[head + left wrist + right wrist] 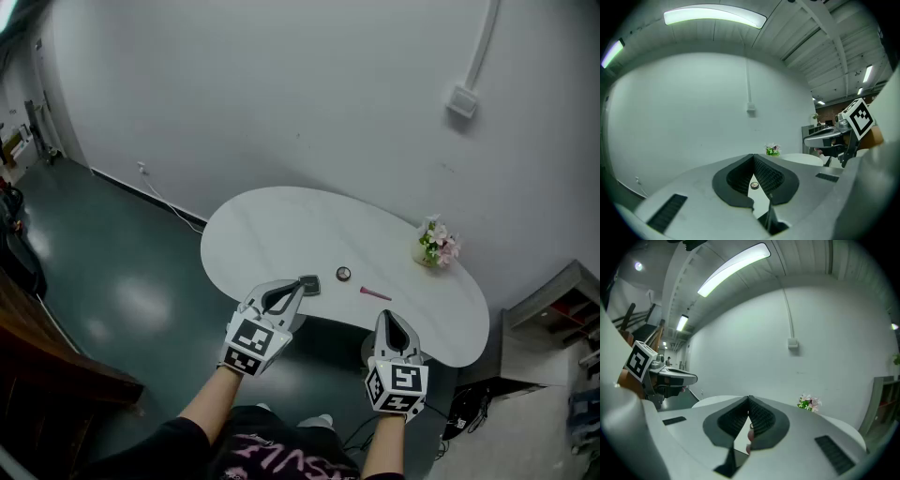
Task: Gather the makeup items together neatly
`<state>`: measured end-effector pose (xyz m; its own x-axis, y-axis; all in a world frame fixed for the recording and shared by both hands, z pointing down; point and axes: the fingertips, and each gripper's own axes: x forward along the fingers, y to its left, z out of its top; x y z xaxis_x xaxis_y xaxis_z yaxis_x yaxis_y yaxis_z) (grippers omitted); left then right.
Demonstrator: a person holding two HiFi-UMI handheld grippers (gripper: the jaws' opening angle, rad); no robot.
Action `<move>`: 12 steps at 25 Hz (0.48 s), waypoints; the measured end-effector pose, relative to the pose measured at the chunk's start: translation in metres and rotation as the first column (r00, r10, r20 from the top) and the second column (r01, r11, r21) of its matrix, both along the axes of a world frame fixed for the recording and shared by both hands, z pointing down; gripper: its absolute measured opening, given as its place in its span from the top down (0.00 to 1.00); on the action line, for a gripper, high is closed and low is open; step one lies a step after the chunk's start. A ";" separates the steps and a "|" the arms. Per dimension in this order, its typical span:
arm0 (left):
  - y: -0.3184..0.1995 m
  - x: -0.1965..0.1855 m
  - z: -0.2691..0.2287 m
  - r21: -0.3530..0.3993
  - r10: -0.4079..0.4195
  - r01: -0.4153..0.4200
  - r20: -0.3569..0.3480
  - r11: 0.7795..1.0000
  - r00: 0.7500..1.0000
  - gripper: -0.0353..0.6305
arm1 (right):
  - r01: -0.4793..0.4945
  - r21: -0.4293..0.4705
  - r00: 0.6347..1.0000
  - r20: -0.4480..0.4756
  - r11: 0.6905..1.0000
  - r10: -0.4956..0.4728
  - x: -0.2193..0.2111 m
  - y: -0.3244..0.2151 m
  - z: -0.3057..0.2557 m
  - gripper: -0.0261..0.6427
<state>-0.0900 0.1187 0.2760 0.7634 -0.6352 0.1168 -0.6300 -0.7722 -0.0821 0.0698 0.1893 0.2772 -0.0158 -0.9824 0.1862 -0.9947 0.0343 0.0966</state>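
Observation:
On the white kidney-shaped table [281, 230] lie a small round compact [343, 274], a pink stick [375, 293] and a dark square case [309, 284]. My left gripper [296, 289] hovers at the table's near edge. Its jaws are shut and empty, and their tips are right beside the square case. Through the left gripper [753, 158] jaws the round compact [753, 185] shows ahead. My right gripper [386, 319] is also shut and empty, just short of the pink stick. The right gripper view shows the right gripper [749, 400] with the pink stick [750, 434] below its tips.
A small pot of pink flowers [437, 244] stands at the table's far right; the flowers [773, 150] also show in the left gripper view, and the flowers [807, 403] in the right one. A white wall lies behind. A shelf unit [562, 309] stands to the right, dark floor to the left.

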 end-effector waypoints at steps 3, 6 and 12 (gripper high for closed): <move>-0.001 -0.001 0.003 -0.004 0.002 -0.002 0.007 1.000 1.000 0.93 | 0.001 0.003 1.000 0.020 1.000 -0.001 -0.001 -0.001 0.001 0.87; -0.003 -0.004 0.005 -0.006 0.000 0.000 0.010 1.000 1.000 0.93 | 0.001 0.010 0.999 -0.036 1.000 -0.001 -0.007 -0.001 0.000 0.87; -0.004 -0.004 0.008 -0.009 0.008 -0.008 0.013 1.000 1.000 0.93 | 0.008 0.005 0.999 -0.039 1.000 -0.008 -0.011 -0.004 0.002 0.87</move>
<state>-0.0941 0.1149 0.2837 0.7670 -0.6279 0.1325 -0.6226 -0.7781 -0.0831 0.0587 0.1857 0.2795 -0.0169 -0.9832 0.1820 -0.9899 0.0420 0.1353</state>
